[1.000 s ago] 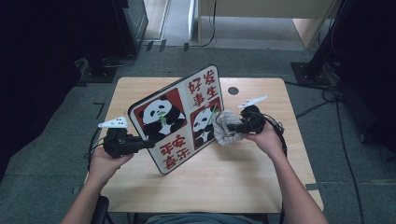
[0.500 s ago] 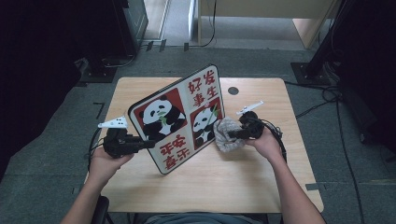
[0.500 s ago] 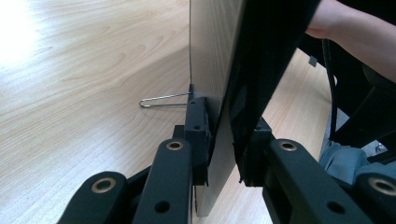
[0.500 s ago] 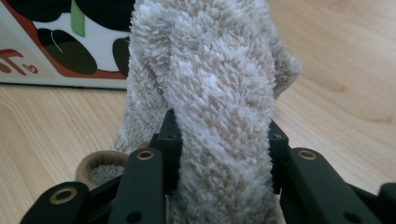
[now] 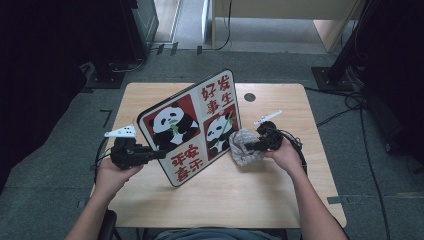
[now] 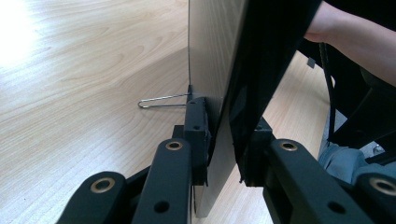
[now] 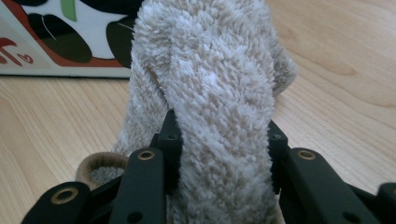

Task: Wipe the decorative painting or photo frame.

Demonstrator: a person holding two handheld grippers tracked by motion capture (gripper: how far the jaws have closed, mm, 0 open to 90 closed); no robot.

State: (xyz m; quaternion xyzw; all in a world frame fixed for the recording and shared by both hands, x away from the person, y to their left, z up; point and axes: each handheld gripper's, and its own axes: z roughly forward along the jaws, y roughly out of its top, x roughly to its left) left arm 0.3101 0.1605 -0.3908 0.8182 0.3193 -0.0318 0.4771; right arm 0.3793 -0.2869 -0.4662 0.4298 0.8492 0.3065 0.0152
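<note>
While the panda board [image 5: 192, 127] is propped upright on the tabletop [image 5: 280, 200], a cloth waits at its lower right edge.

Wiping looks to be the step in hand. The left gripper [image 5: 131, 152] has its fingers [image 6: 196, 135] pinching the board's left edge, holding it tilted on its bottom corner, a wire stand [image 6: 161, 101] showing behind the board. The right gripper [image 5: 256, 145] has its fingers [image 7: 170, 140] clamped on a wad of fluffy beige cloth [image 5: 243, 146], which sits just beside the board's printed face, at the lower panda picture. I'd say the next move calls for pressing the cloth against that face and sweeping across while the left side braces firmly, or the board may tip.
</note>
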